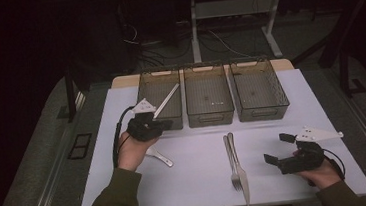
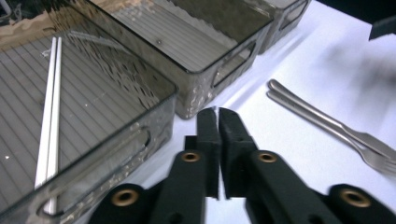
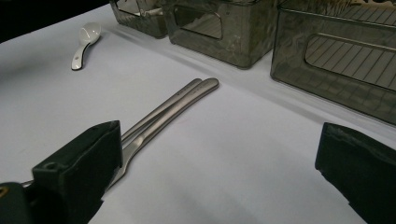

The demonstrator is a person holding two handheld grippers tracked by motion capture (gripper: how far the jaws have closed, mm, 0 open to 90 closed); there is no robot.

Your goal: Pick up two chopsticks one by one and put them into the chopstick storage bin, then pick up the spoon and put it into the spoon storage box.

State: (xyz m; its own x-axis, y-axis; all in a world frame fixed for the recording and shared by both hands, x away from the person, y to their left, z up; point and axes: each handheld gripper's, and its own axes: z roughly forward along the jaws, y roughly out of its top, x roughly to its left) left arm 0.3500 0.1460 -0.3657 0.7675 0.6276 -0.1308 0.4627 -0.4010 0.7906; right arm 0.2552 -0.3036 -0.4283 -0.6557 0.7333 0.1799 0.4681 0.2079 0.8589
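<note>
My left gripper is shut with nothing between its jaws, just in front of the left bin. A pair of white chopsticks lies inside that bin. A white spoon rests on the table beside my left hand. A steel fork and knife lie side by side at the table's middle front. At the front right, my right gripper stands wide open and holds nothing, aimed toward the fork and knife.
Three clear grey bins stand in a row at the back; the middle bin and right bin hold nothing. The white table top has free room between the utensils and its edges.
</note>
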